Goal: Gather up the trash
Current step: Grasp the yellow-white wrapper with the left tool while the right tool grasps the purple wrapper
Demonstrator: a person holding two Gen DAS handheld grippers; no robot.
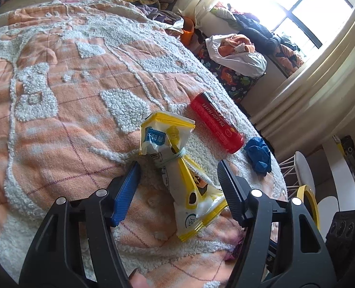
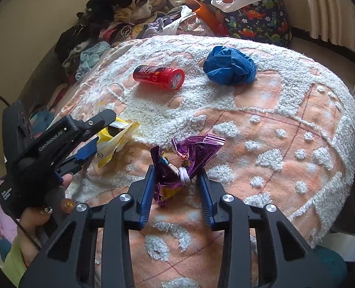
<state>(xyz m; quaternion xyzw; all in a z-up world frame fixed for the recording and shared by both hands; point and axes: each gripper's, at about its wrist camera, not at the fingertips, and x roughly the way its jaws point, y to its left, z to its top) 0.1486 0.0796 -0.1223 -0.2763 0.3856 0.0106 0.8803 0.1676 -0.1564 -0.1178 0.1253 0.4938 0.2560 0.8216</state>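
Note:
A yellow and white snack wrapper (image 1: 177, 170), tied in the middle, lies on the orange and white bedspread (image 1: 64, 110). My left gripper (image 1: 178, 174) is open with its jaws on either side of the wrapper. It also shows in the right wrist view (image 2: 98, 134) around the same wrapper (image 2: 115, 139). My right gripper (image 2: 176, 180) is open around a crumpled purple foil wrapper (image 2: 189, 153). A red can (image 2: 159, 76) and a crumpled blue glove (image 2: 230, 64) lie farther off on the bed; both show in the left wrist view too, the can (image 1: 217, 124) and the glove (image 1: 258, 154).
Piles of clothes (image 2: 110, 28) lie along the wall behind the bed. A dinosaur-print bag (image 2: 256, 21) with a white plastic bag on it stands past the bed's far edge. A window (image 1: 297, 7), a yellow-rimmed bin (image 1: 308, 204) and a white chair are at the right.

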